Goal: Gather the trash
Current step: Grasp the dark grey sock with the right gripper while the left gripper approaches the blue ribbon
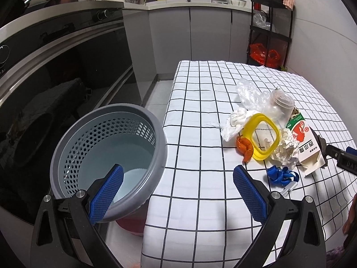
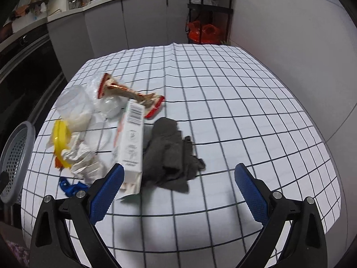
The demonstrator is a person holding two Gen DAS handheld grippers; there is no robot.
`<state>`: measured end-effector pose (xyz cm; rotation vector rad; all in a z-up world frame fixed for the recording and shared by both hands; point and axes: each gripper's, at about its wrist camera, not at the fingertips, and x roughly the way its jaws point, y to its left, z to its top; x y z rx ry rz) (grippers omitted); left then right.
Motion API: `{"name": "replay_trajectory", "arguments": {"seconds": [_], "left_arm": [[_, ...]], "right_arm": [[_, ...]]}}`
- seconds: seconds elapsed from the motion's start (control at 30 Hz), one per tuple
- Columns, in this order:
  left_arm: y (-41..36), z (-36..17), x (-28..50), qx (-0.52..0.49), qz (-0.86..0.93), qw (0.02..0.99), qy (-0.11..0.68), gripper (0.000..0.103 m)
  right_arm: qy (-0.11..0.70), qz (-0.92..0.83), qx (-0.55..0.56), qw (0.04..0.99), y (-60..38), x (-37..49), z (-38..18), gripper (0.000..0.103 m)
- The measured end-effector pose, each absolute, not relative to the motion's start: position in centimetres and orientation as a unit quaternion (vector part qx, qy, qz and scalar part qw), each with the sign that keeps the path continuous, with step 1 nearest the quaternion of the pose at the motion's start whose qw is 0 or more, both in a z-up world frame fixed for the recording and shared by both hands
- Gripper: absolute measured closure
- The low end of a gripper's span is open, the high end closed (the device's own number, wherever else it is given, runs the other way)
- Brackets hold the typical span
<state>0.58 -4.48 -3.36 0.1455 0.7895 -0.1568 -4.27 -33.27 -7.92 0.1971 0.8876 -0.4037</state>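
A grey perforated bin stands on the floor left of the checked table; it also shows in the right wrist view. A trash pile lies on the table: yellow lid, crumpled paper, white-red carton, clear cup, blue scrap. In the right wrist view I see the carton, a dark grey cloth and a red-gold wrapper. My left gripper is open and empty, between bin and pile. My right gripper is open and empty, just before the cloth.
A dark oven front stands left of the bin. Grey cabinets and a black rack with red bags stand behind the table. A white wall runs along the table's right side.
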Motion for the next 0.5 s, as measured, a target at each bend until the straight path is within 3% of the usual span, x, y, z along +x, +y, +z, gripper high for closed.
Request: {"name": "replay_trajectory", "arguments": {"seconds": [0.5], "left_arm": [[-5.9, -4.0, 0.7, 0.081, -0.082, 0.915, 0.387, 0.006]], "right_arm": [[0.468, -0.174, 0.103, 0.860, -34.4, -1.3, -11.0, 0.008]]}}
